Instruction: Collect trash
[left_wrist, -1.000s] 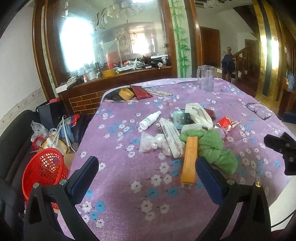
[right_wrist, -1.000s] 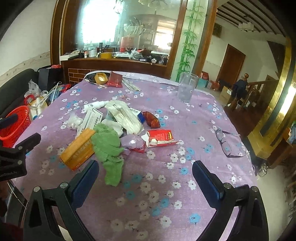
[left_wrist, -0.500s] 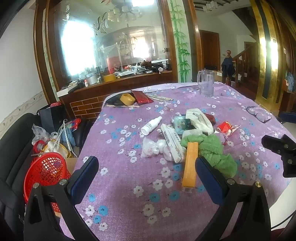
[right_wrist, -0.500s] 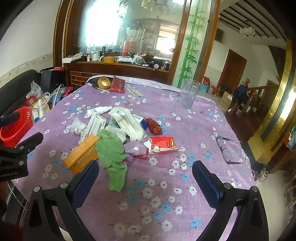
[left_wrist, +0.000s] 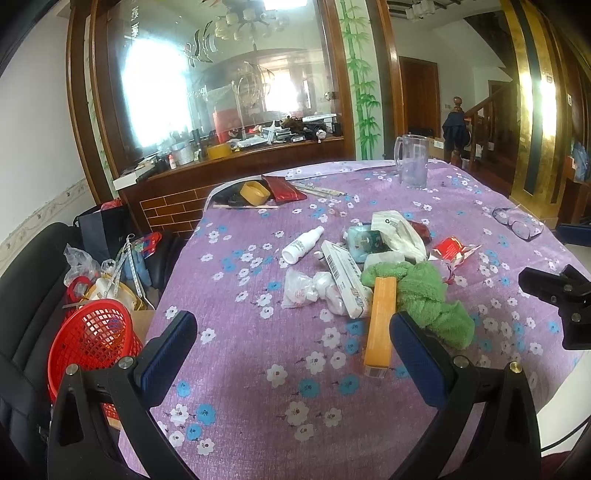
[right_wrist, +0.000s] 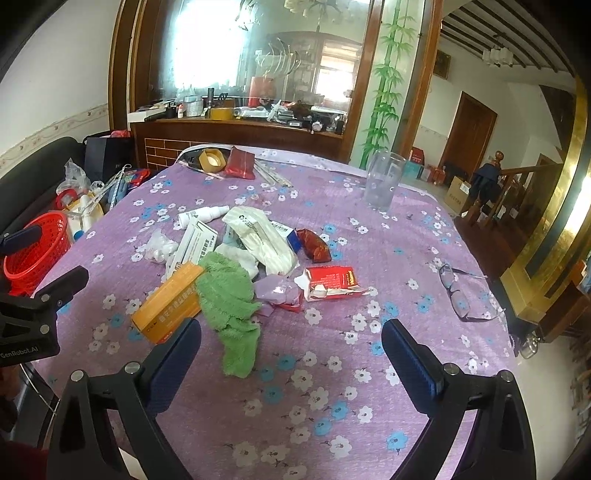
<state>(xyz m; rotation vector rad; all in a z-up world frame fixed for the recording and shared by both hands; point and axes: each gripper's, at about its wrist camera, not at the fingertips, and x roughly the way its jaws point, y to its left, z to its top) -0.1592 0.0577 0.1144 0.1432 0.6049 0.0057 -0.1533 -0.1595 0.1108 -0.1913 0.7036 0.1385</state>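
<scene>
Both grippers, left gripper (left_wrist: 291, 345) and right gripper (right_wrist: 291, 349), have backed off slightly from the trash pile (right_wrist: 243, 258), jaws spread and empty; 0 items collected, red basket (left_wrist: 88, 339) waiting.

Tablecloth (right_wrist: 369, 229): purple, printed with white and blue flowers.
Cloth (right_wrist: 229, 306): bright green.
Long carton (left_wrist: 379, 325): orange.
Torn packet (right_wrist: 332, 282): red and white.
Spray bottle (left_wrist: 302, 245): white.
Basket (left_wrist: 92, 343): red mesh.
Tape roll (right_wrist: 212, 159): tan.
Pouch (right_wrist: 241, 162): dark red.
Left gripper (left_wrist: 291, 350) and right gripper (right_wrist: 291, 354): black, with blue pads (left_wrist: 415, 354).
</scene>
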